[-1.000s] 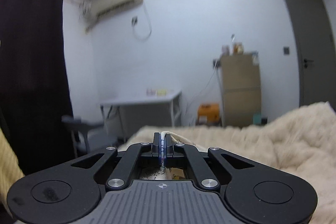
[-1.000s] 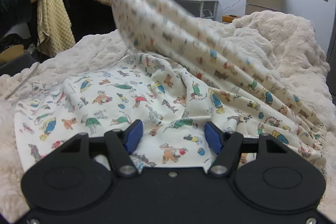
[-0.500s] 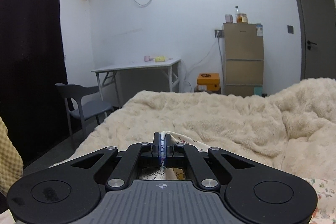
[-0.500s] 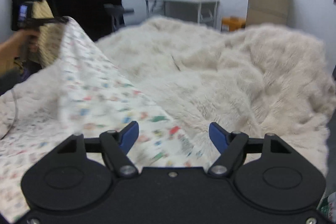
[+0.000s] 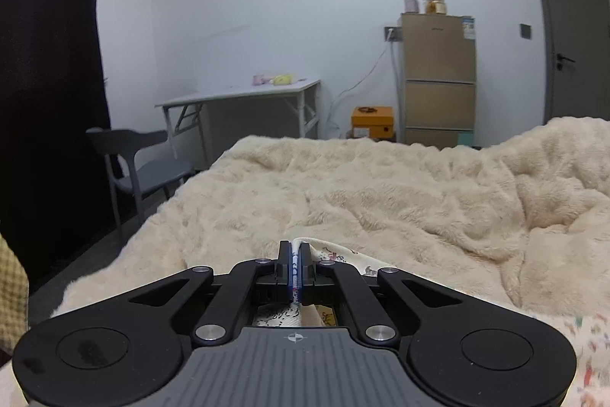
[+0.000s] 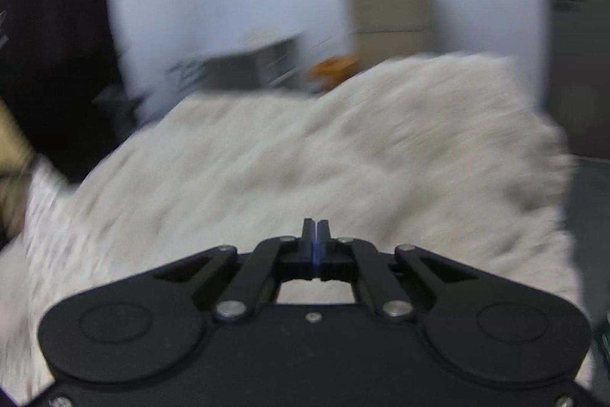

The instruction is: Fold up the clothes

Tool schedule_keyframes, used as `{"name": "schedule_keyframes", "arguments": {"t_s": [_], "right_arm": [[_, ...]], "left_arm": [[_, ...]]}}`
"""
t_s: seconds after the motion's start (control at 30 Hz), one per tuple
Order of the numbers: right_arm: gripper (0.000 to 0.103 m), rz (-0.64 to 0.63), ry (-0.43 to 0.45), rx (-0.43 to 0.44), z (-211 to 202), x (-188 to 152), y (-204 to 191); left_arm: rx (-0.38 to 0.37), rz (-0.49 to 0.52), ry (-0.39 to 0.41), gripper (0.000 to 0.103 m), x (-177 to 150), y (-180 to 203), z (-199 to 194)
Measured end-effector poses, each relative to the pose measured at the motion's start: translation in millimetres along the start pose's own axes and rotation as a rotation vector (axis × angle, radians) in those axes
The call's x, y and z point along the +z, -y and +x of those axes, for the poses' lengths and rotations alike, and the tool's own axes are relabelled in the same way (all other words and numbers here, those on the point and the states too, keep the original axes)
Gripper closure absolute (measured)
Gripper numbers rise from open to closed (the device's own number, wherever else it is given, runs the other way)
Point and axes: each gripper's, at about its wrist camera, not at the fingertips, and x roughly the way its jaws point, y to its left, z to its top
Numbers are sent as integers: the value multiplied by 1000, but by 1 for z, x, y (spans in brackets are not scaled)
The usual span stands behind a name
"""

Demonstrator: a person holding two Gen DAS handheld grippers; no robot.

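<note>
A cream garment printed with small coloured animals [image 5: 343,256] lies on the bed, and a corner of it is pinched in my left gripper [image 5: 294,246], which is shut on it low over the blanket. More of the print shows at the lower right [image 5: 587,349]. The right wrist view is blurred by motion. In it my right gripper [image 6: 315,226] hangs over the blanket, its jaws closing pad to pad with nothing seen between them. I cannot make out the garment in that view.
A fluffy cream blanket [image 5: 381,185] covers the bed and bunches up at the right. Beyond the bed stand a grey chair [image 5: 141,163], a white folding table [image 5: 236,98], an orange box [image 5: 371,121] and a tan cabinet [image 5: 438,79]. A dark curtain [image 5: 45,82] hangs on the left.
My left gripper has sunk toward the bed, still pinching the garment. My right gripper has swung off the spread garment toward bare blanket, and its open jaws have closed.
</note>
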Motion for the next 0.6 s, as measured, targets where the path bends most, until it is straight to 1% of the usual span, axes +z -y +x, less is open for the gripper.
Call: {"name": "schedule_keyframes", "arguments": {"t_s": [0.03,0.07,0.1,0.13,0.17,0.27,0.33,0.4,0.43,0.47,0.5,0.53,0.57,0.6], "right_arm": [[93,14,-46,59,2,0,0],[85,-32,-113,117,5,-6,-8],[63,-106,-156,133,7,-15,-18],[52,-132,-169,137,8,-18,-22],[53,-187,-197,153,12,-28,-29],[53,-191,-255,208,26,-38,-38],[52,-191,-288,234,35,-43,-43],[53,-254,-386,320,40,-53,-56],[59,-297,-396,326,38,-56,-61],[61,-339,-407,332,37,-58,-66],[65,-350,-416,343,37,-57,-67],[71,-328,-419,343,37,-54,-64],[75,-306,-422,343,37,-52,-61],[86,-282,-421,333,39,-50,-58]], "left_arm": [[-6,-3,-6,103,-1,4,3],[-21,-2,-12,103,-2,9,6],[-30,3,-15,103,-3,12,8],[-31,4,-15,103,-3,13,9],[-33,0,-17,103,-4,12,9],[-44,-17,-27,103,-5,6,10],[-44,-8,-31,103,-5,4,9],[-47,9,-37,103,-6,0,8],[-48,11,-39,103,-5,-1,7],[-49,12,-39,103,-5,-2,6],[-49,14,-39,103,-5,-3,6],[-49,15,-40,103,-6,-3,5],[-50,17,-41,103,-6,-4,5],[-53,16,-42,103,-6,-4,5]]}}
